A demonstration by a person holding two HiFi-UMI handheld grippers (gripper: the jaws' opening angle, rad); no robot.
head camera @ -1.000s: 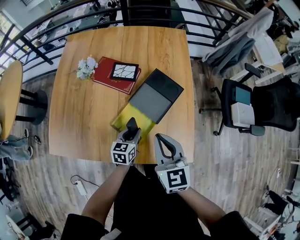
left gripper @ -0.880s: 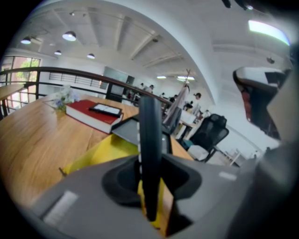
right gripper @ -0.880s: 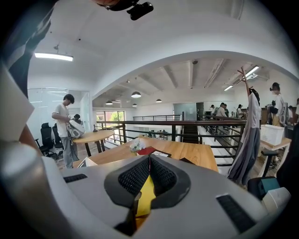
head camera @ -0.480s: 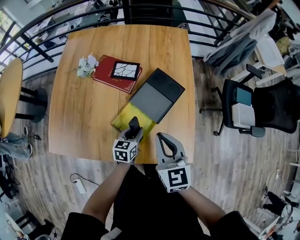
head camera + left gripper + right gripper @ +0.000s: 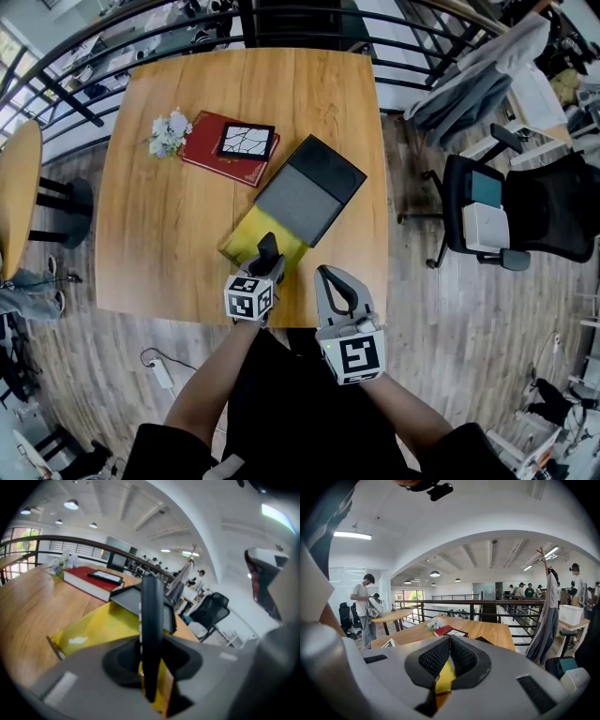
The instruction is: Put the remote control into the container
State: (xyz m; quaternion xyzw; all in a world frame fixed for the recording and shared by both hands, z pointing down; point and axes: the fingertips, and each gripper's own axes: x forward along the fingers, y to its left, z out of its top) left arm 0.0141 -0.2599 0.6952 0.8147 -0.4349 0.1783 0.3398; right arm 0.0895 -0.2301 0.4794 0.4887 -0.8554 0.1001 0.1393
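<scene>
Head view: the left tongs (image 5: pixel 263 272) hold a black remote control (image 5: pixel 269 246) upright at the near end of the yellow container (image 5: pixel 242 242) on the worktop (image 5: pixel 169 216).

Left gripper view: both jaws clamp the remote's sides.

Right gripper view: the right tongs (image 5: pixel 449 641) are closed and empty.

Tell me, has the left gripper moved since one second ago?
Yes, slightly. The left gripper, holding the remote control, has shifted a little farther past the table's near edge, toward the yellow container.
</scene>
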